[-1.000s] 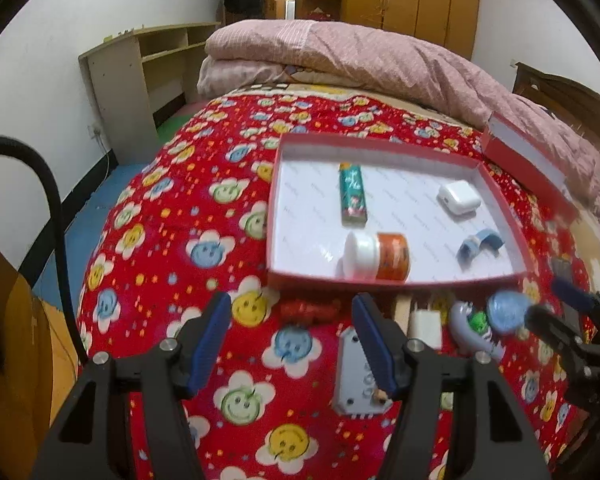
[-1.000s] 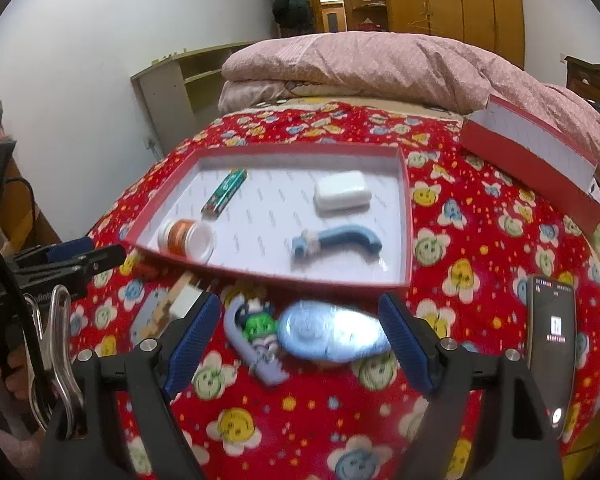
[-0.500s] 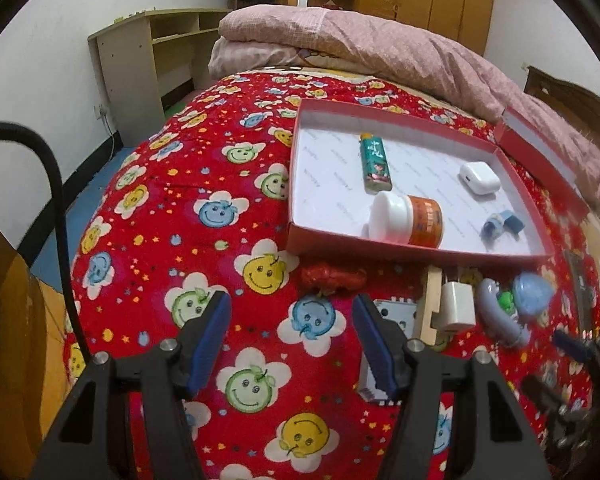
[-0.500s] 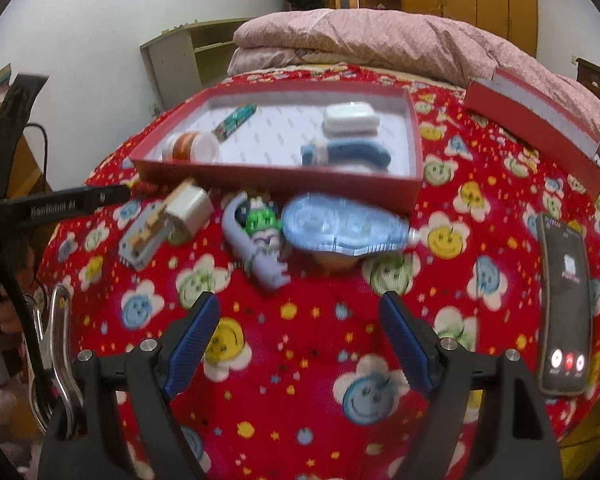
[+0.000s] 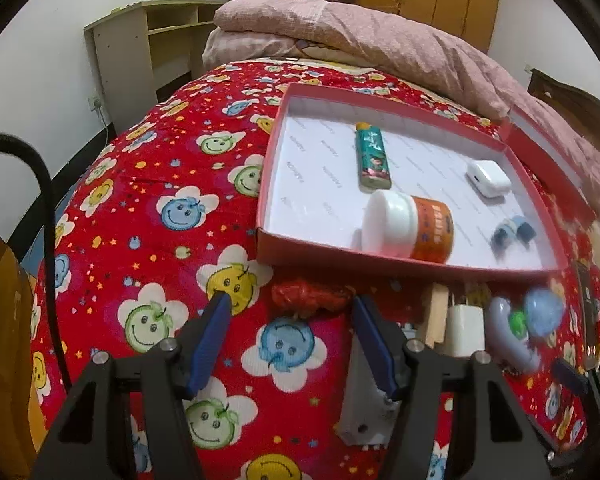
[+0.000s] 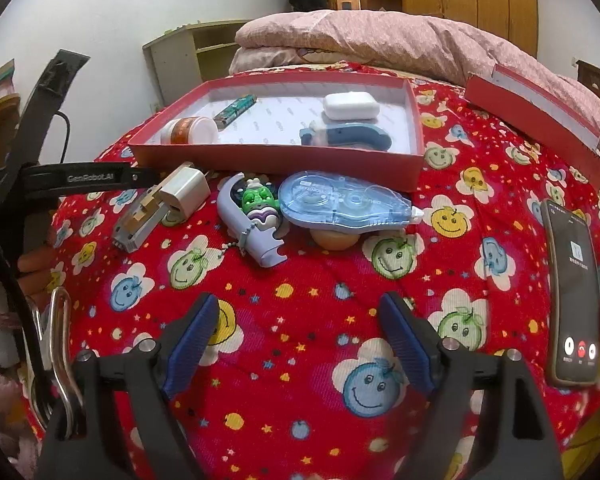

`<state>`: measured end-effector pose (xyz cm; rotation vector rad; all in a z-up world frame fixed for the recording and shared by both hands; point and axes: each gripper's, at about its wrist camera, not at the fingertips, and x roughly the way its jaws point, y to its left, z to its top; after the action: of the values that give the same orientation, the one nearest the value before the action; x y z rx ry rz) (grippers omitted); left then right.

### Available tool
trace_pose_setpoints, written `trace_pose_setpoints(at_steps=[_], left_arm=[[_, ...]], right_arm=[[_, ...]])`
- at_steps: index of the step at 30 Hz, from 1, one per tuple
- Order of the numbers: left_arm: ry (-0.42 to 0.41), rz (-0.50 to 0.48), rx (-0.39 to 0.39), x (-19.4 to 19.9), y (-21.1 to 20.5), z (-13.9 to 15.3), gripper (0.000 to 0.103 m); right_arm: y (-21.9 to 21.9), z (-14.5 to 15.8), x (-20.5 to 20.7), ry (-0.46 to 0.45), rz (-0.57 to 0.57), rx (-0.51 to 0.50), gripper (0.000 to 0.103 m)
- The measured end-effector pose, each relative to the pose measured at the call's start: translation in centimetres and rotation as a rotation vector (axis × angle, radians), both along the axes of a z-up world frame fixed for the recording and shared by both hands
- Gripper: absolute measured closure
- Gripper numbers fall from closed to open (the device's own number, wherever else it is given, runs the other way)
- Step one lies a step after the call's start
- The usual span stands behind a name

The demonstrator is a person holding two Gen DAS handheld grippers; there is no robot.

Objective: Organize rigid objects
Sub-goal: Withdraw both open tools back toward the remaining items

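On a bed with a red smiley-flower cover [image 6: 300, 344], a red tray [image 6: 276, 160] is holding a jar [image 5: 408, 228], lighter [image 5: 372, 160], and white case [image 6: 350, 105]. Before it are lying a blue tape dispenser [image 6: 344, 204], keychain toy [image 6: 256, 216] and charger [image 6: 184, 192]. Left tongs [image 5: 290, 310] are hovering part-open, gripping nothing, near a red wrapped item [image 5: 310, 298]. Right tongs [image 6: 300, 312] are opening, empty.

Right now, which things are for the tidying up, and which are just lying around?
For the tidying:
red box
jar
lighter
white case
white plug
blue tape roller
toy keychain
red wrapper

Just lying around:
phone
pink quilt
shelf
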<state>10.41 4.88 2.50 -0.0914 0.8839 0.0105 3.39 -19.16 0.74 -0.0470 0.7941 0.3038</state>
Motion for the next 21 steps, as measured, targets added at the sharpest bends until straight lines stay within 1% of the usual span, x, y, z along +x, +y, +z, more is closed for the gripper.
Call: trace_pose_setpoints(at_steps=[5,8,13,14,21], left_arm=[[-0.018,0.002,0.027,0.1,-0.4,-0.1,0.037],[-0.031,0.002,0.043,-0.1,-0.7,-0.2,0.04],[-0.045,-0.008,0.042,-0.4,-1.0,-0.1,0.058],[-0.046,-0.012,0.041,-0.4,-1.0,-0.1,0.06],[-0.042,-0.029,0.023,-1.3,-0.8,0.1,0.06]], right_arm=[[0.5,-0.2,-0.1,-0.011,0.012,-0.013,0.011],[0.7,-0.3,-0.2,-0.017,0.016,-0.028,0.01],[0.5,-0.3,-0.2,-0.019,0.018,-0.017,0.01],[0.5,-0.3,-0.2,-0.019,0.017,-0.018,0.01],[0.5,-0.3,-0.2,-0.019,0.017,-0.012,0.01]])
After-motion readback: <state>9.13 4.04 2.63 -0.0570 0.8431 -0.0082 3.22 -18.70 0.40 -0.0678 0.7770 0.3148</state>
